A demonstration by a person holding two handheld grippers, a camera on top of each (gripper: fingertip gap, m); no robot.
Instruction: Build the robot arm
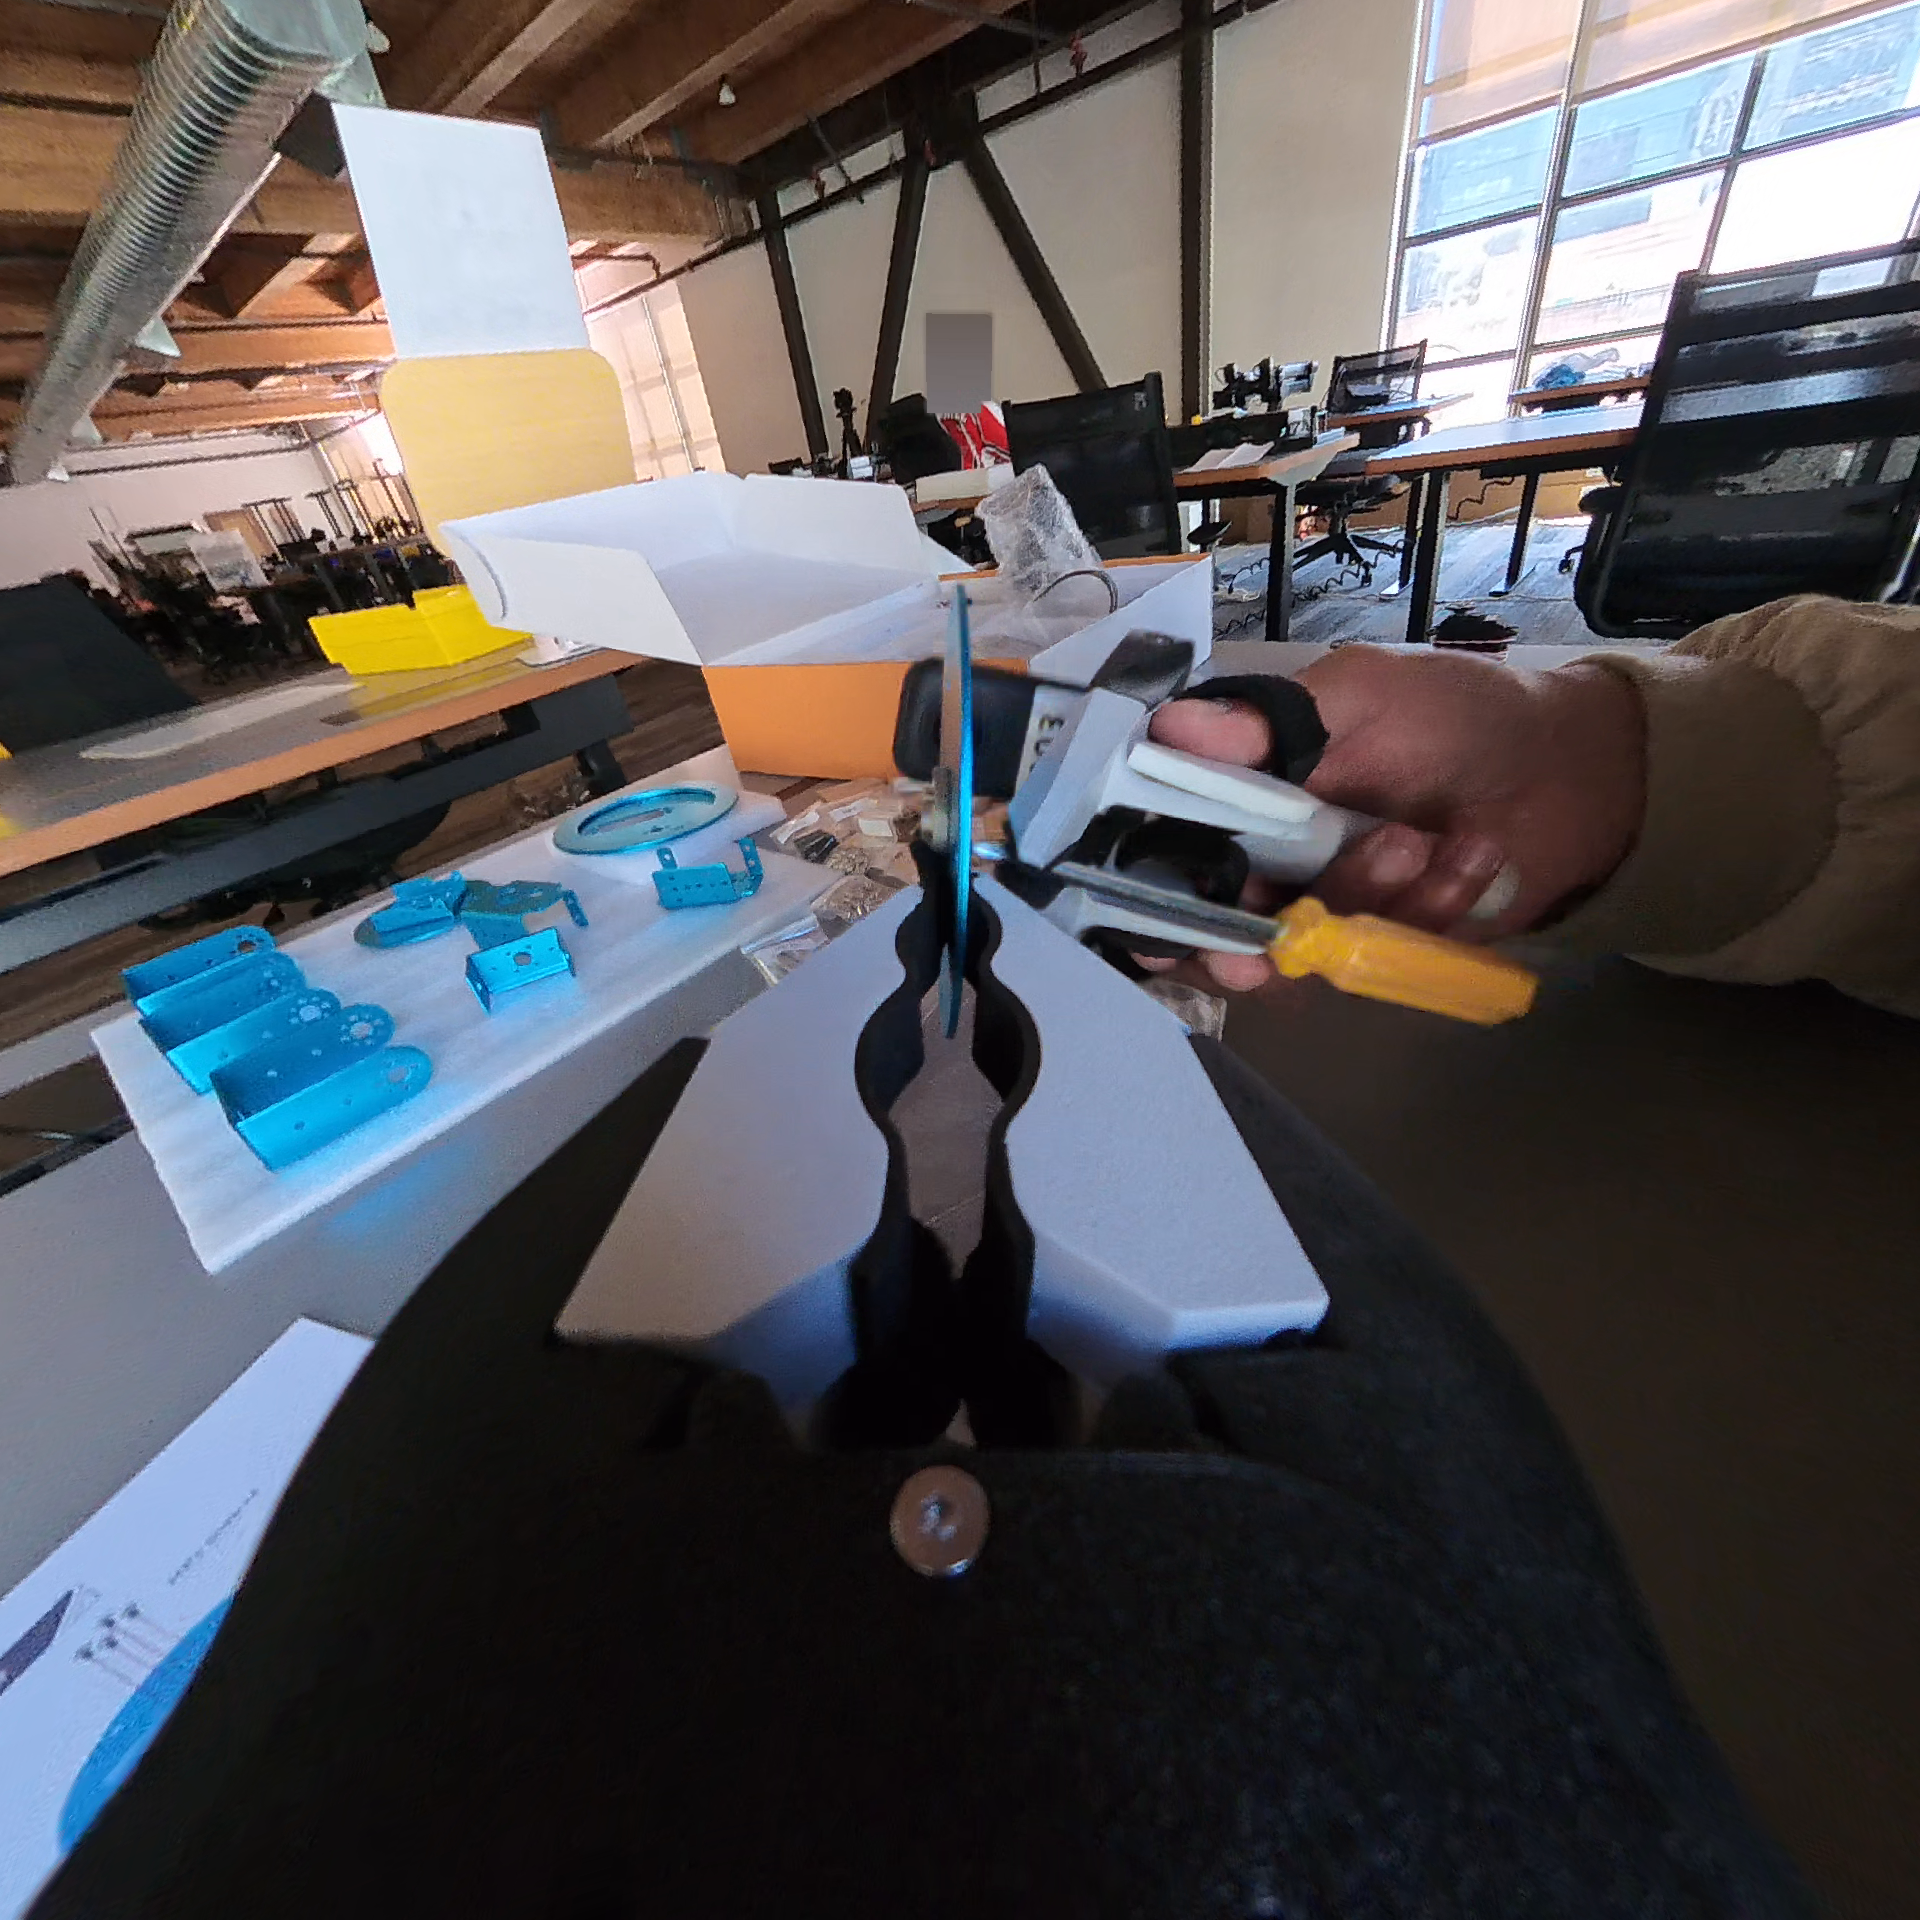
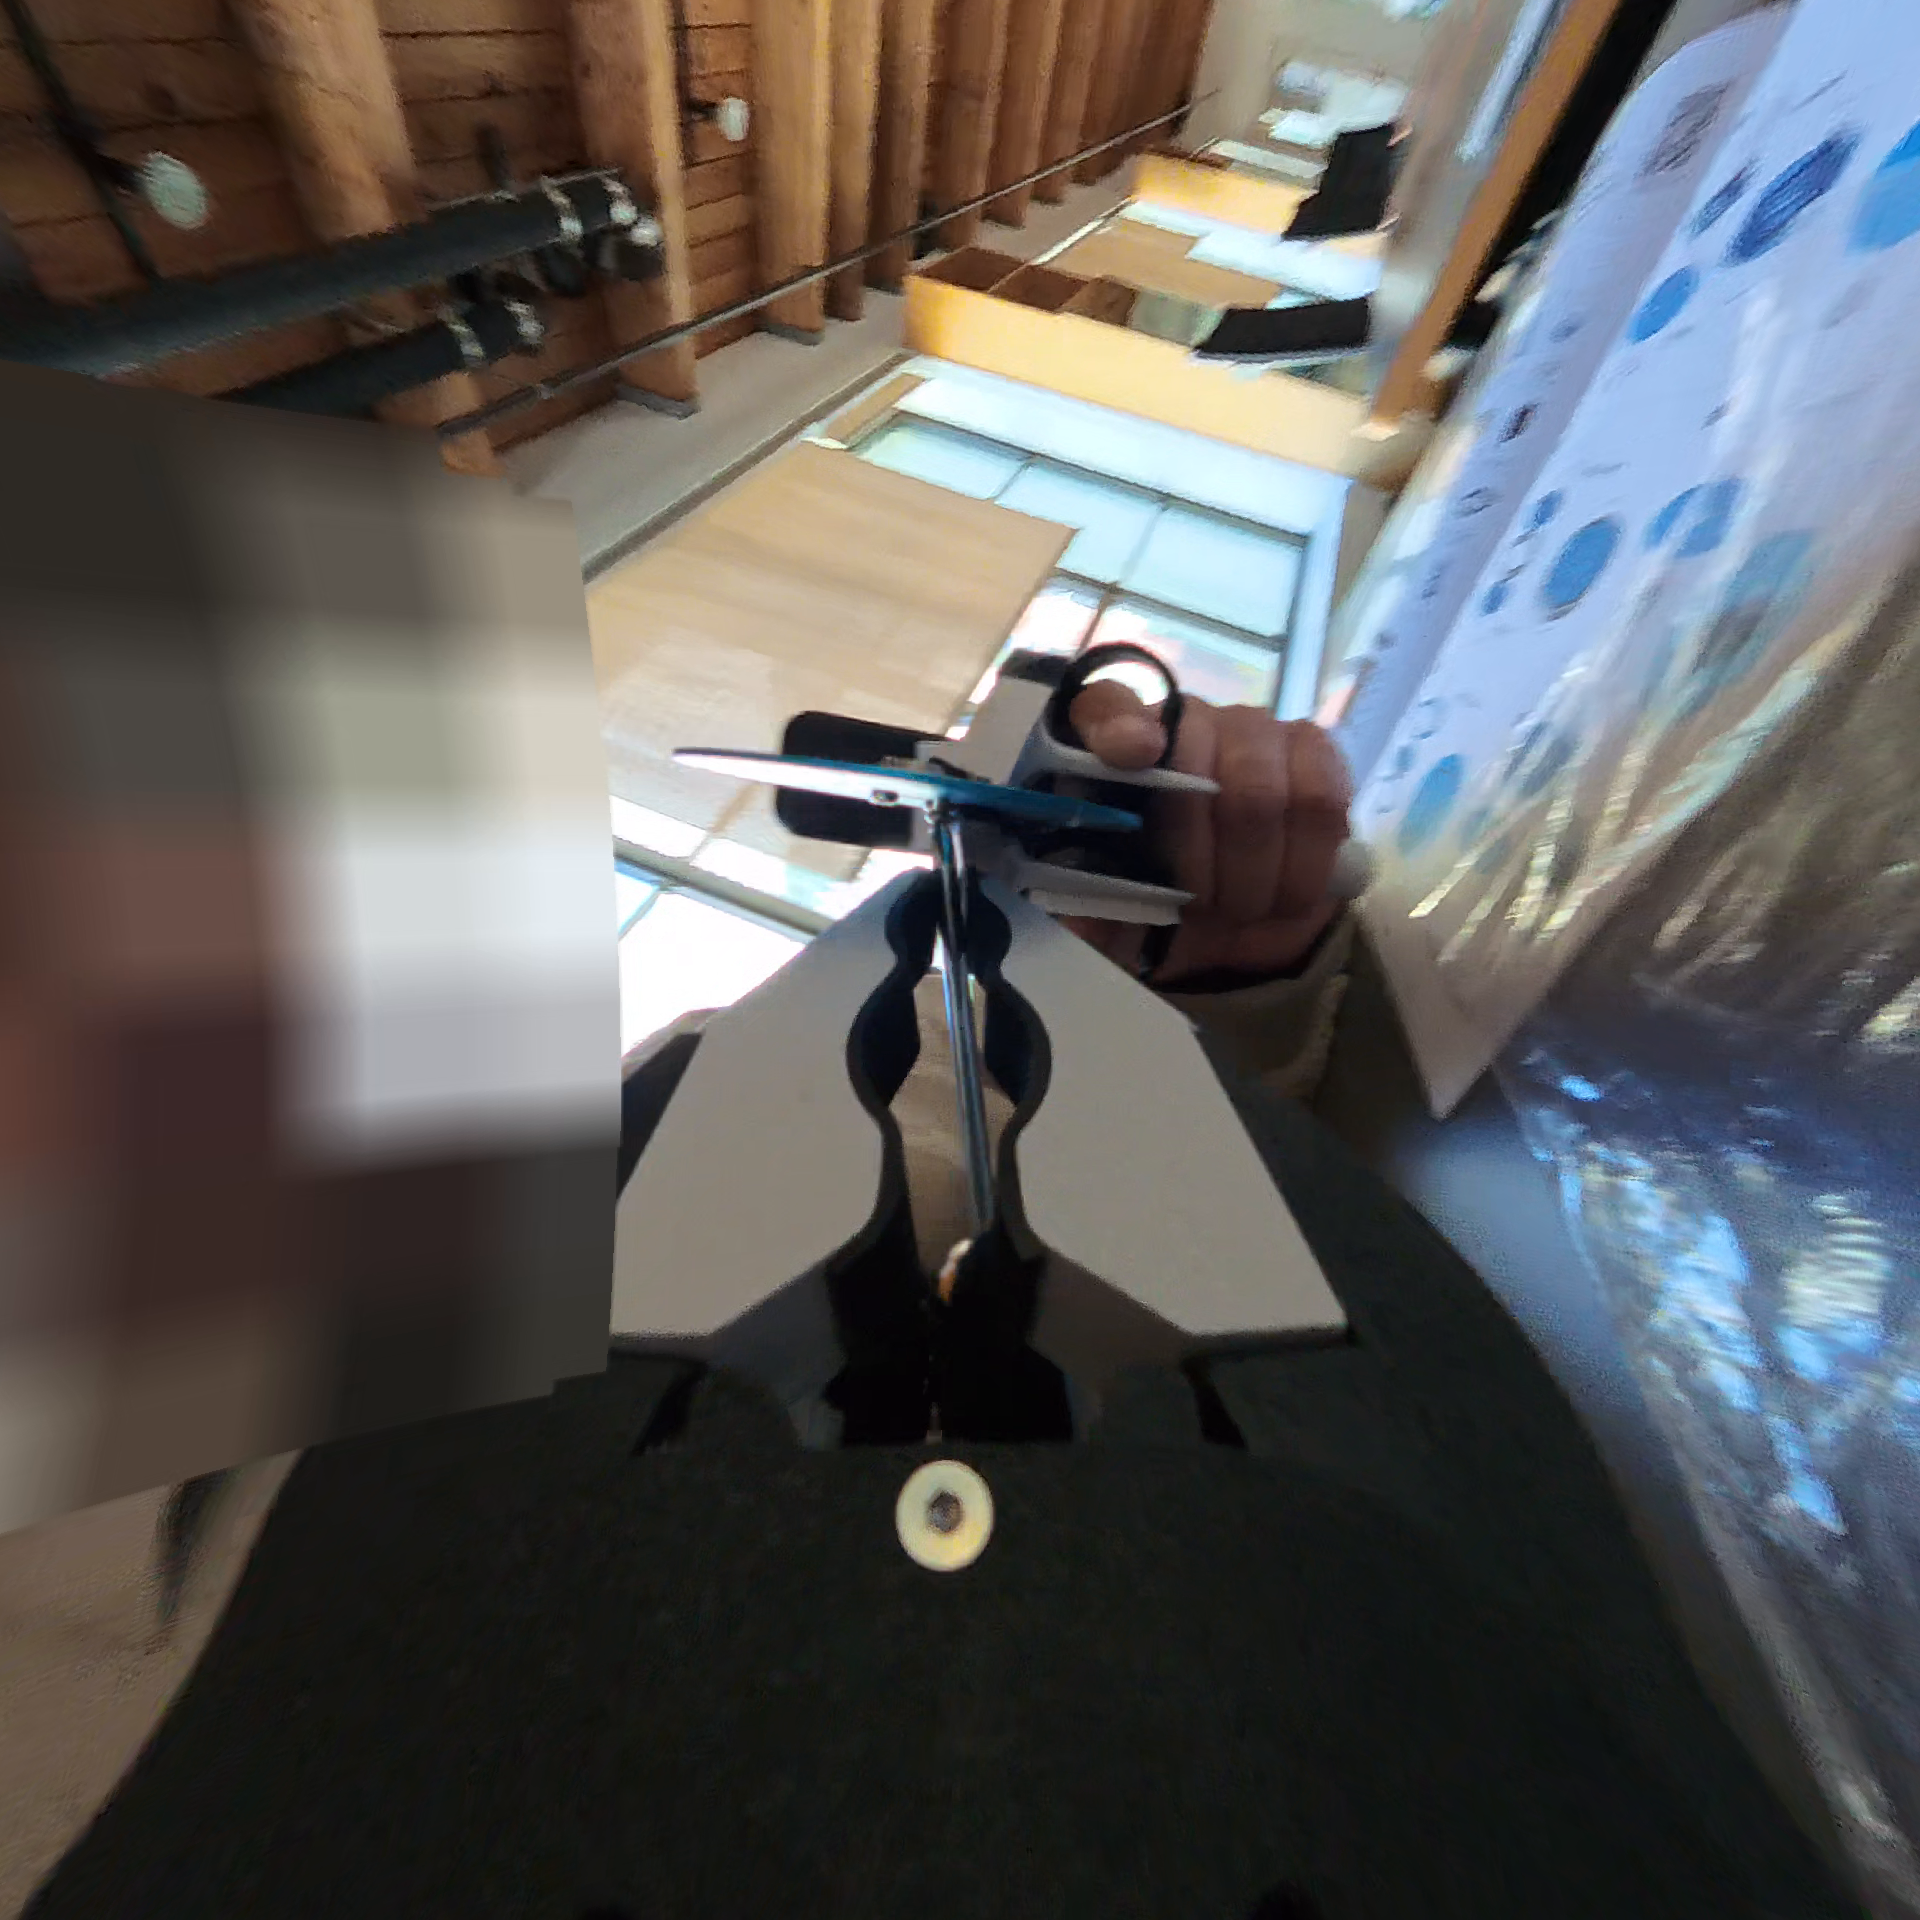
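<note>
The left gripper [image 1: 951, 935] is pinching a thin blue disc [image 1: 956, 790] edge-on; the right gripper [image 2: 951, 914] is clamping a yellow-handled screwdriver [image 1: 1351, 951] against it.

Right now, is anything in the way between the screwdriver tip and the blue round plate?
Nothing visible is. The right tongs are shut on the screwdriver, and its tip already meets the blue round plate. The left tongs are shut on that plate's edge, holding it up in the air.
</note>
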